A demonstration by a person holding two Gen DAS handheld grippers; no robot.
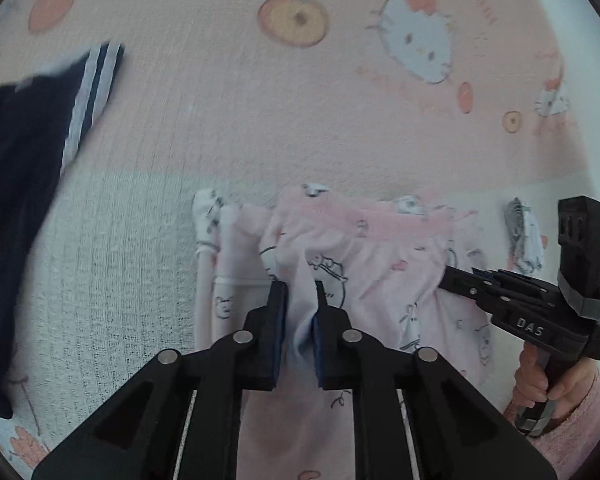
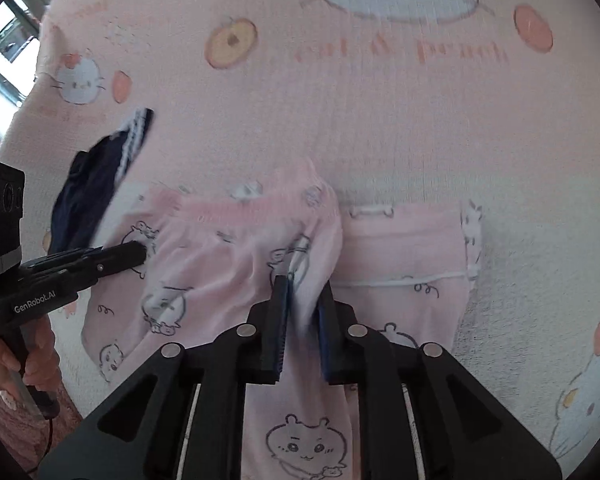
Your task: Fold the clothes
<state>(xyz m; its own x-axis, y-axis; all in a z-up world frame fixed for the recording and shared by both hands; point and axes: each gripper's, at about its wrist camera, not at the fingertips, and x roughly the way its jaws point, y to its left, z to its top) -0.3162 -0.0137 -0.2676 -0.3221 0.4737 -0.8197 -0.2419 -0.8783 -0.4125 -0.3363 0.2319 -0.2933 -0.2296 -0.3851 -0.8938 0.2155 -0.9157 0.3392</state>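
Both grippers pinch the pink pyjama trousers (image 2: 204,264) at the waistband, over a cat-print sheet (image 1: 260,100).
Left gripper (image 1: 300,292) and right gripper (image 2: 306,292) each clench a fabric ridge; lift evenly, keeping the cloth taut.

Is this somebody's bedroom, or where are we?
Probably a bedroom at home, with clothes being folded on a bed. The soft pink cartoon-cat bedsheet fills both views, pink cartoon-print pyjamas and a navy garment with white stripes lie on it, and a window shows at one edge.

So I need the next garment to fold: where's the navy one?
The navy garment lies at the far left in the left wrist view, on the pink sheet, left of the pink pyjama trousers.
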